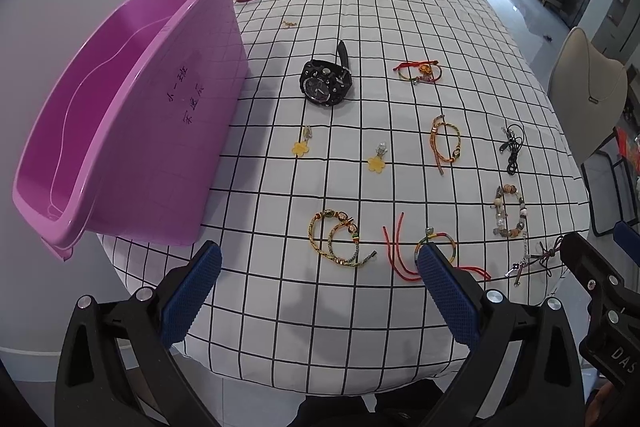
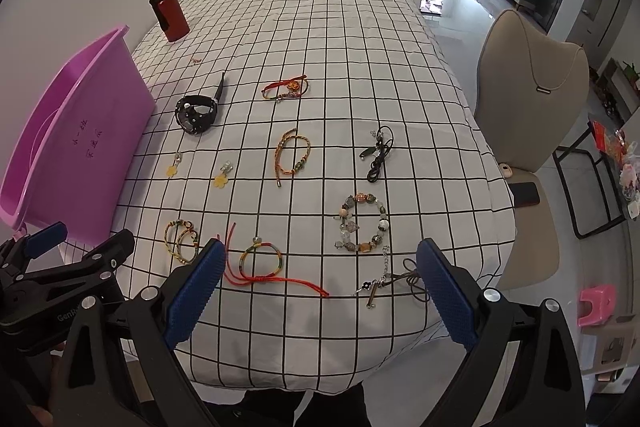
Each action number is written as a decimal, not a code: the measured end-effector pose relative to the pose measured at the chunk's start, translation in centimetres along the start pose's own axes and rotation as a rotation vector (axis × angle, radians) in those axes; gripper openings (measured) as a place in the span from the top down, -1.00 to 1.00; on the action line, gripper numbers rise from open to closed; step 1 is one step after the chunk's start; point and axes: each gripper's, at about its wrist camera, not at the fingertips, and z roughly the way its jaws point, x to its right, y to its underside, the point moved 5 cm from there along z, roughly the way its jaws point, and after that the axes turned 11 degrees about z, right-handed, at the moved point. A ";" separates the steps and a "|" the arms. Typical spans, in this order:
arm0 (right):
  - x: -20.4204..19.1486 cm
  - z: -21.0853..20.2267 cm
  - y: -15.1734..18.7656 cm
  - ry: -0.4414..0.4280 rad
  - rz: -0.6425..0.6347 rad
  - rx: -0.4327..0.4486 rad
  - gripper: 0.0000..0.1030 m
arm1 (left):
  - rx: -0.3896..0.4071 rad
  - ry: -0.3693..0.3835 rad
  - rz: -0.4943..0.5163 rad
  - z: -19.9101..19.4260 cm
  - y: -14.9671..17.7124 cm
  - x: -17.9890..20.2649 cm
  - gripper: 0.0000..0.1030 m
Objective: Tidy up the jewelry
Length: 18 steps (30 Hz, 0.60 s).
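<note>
Both tools hang over the table's (image 2: 400,327) near edge, the left gripper (image 1: 320,267) and right gripper (image 2: 320,263) each spread wide and empty. Bracelets (image 2: 362,223) lie scattered just beyond on the checked cloth. Farther back, a black watch (image 1: 326,83) points its strap away, beside the pink tub (image 1: 120,131) overhanging the left edge.

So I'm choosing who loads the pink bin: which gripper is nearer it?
Left. The left gripper hovers open just right of the bin; the right gripper hovers open further right, beyond the left one.
</note>
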 end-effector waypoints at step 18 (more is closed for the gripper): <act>0.0 -0.1 0.0 0.000 0.000 0.001 -0.78 | -0.002 -0.002 0.005 0.0 0.1 0.2 -0.88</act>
